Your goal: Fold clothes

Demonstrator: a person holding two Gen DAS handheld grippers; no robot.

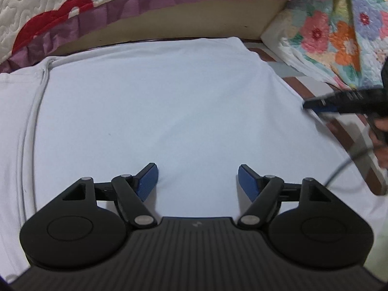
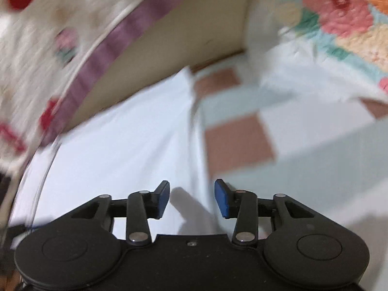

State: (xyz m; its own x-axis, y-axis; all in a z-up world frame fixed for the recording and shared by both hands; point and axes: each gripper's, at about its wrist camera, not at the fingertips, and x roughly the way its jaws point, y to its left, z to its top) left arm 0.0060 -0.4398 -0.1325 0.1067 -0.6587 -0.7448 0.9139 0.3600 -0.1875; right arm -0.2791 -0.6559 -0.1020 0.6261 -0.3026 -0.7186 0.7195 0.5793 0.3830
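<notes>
- Left wrist view: the white garment (image 1: pixel 155 101) lies flat on the checked floor mat (image 1: pixel 308 82) and fills most of the picture. A hem or seam (image 1: pixel 36 111) runs along its left side, away from the camera toward the quilt with a purple border (image 1: pixel 72 12).
- Left wrist view: the left gripper (image 1: pixel 197 181) hangs over the near middle of the cloth. Its blue pads are spread well apart and nothing is between them. The cloth reaches ahead of the fingers and to both sides, so this gripper is over the body of the garment and far from any edge.
- Left wrist view: the right gripper (image 1: pixel 315 104) comes in from the right side, with its tip at the right edge of the garment. A hand (image 1: pixel 380 131) holds it. From here I cannot tell if its fingers pinch the cloth.
- Right wrist view: the picture is blurred. The right gripper (image 2: pixel 191 196) has its pads parted, and the right edge of the white garment (image 2: pixel 121 140) runs between them, away from the camera. The cloth is to the left of this edge, the bare floor mat (image 2: pixel 237 143) to the right.
- Judgement: the coming move depends on this right edge. It lies along the axis of the right fingers, and the right gripper is much nearer to it than the left one. Whether the garment is spread out whole or already folded once, the pictures do not settle.
</notes>
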